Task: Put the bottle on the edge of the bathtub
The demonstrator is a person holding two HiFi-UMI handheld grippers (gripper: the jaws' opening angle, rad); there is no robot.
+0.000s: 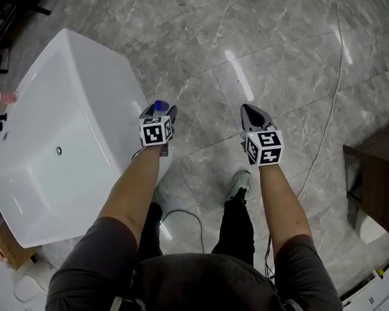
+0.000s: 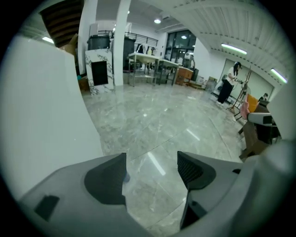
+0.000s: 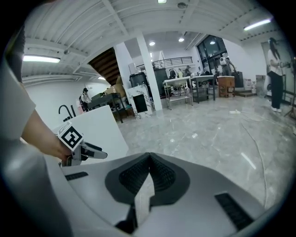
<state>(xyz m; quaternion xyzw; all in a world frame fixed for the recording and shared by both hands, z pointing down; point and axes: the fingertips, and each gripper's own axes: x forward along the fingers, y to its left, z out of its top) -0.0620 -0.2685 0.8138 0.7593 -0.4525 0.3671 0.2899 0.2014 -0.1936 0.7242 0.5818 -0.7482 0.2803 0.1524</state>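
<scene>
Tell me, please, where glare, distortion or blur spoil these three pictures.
Head view: reflected light leaves bright glare streaks on the polished floor. Left gripper view: strong fisheye bending, black corners, and the bathtub is a featureless white mass at left. Right gripper view: the same bending curves the ceiling, and a lamp glares.

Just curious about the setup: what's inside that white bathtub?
The bathtub holds only a small drain on its white bottom. The person's left forearm covers part of its near rim.

Bright ceiling strip lights (image 2: 233,47), glare streaks on glossy floor (image 1: 241,74), dark fisheye corners
</scene>
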